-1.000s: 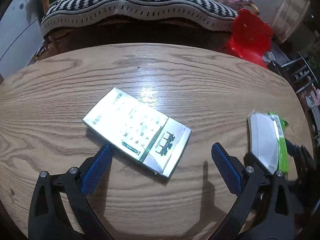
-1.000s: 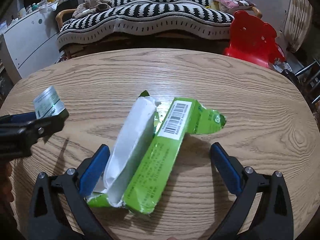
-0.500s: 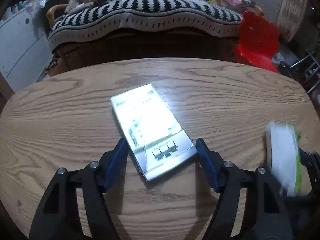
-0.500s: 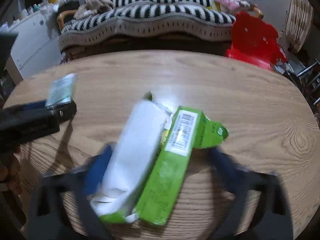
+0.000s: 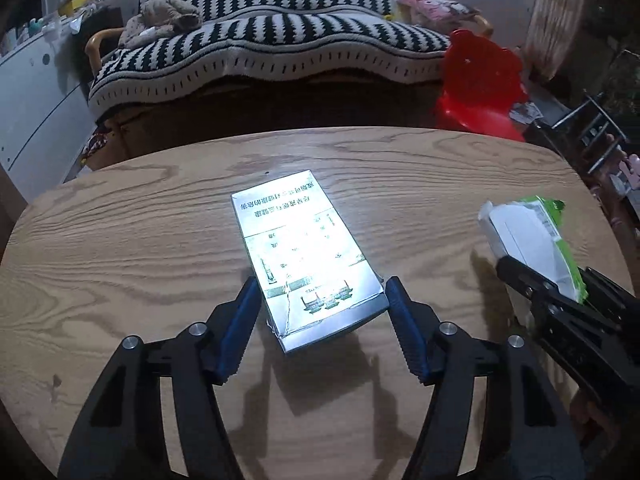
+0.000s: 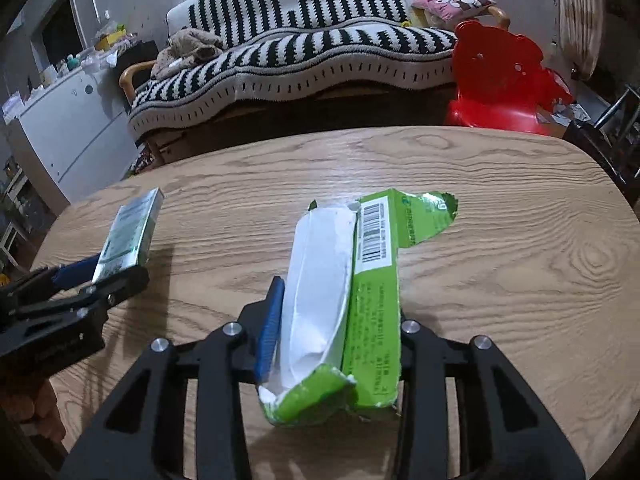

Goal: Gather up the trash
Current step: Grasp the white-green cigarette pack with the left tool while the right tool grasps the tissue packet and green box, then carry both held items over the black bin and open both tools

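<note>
A flat silver carton (image 5: pixel 304 256) with green print is held between the blue pads of my left gripper (image 5: pixel 320 300), which is shut on its near end and holds it above the oval wooden table (image 5: pixel 120 240). It also shows in the right wrist view (image 6: pixel 128 236). A torn green and white wrapper (image 6: pixel 344 300) is clamped in my right gripper (image 6: pixel 336 312), raised off the table. The wrapper also shows at the right of the left wrist view (image 5: pixel 532 240).
Beyond the table's far edge stand a sofa with a black and white striped blanket (image 5: pixel 260 52) and a red bear-shaped plastic chair (image 5: pixel 480 84). A white cabinet (image 5: pixel 32 104) stands at the left. A metal rack (image 5: pixel 592 128) is at the right.
Both grippers closed: the left on the silver carton, the right on the green wrapper. Both items have been lifted off the table and the carton has turned lengthwise.
</note>
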The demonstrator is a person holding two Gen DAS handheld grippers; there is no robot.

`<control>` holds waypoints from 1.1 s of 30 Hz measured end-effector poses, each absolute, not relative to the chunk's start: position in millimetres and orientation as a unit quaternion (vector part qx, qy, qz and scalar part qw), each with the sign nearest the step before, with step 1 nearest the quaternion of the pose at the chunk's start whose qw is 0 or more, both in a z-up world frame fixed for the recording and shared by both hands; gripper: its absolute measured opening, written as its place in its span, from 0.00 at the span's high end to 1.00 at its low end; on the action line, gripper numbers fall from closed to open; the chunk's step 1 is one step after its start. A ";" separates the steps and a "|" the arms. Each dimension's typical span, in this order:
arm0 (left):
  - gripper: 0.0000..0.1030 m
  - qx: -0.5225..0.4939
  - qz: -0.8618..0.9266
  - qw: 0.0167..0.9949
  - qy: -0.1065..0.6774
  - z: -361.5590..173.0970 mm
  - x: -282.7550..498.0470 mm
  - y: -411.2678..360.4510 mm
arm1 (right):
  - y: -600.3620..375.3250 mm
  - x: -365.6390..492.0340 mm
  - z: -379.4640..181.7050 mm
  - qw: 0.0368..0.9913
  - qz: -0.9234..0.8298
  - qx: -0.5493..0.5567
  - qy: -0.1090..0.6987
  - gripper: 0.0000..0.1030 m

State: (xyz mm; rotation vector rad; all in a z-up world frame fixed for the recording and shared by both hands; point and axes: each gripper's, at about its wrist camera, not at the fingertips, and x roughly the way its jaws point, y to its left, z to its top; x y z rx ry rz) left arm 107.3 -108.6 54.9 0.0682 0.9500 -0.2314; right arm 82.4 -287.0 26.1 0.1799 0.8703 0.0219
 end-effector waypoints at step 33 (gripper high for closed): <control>0.39 0.117 -0.374 0.824 0.410 97.4 -247.6 -349.5 | -484.1 -328.8 131.6 0.919 -0.178 0.124 0.330 0.64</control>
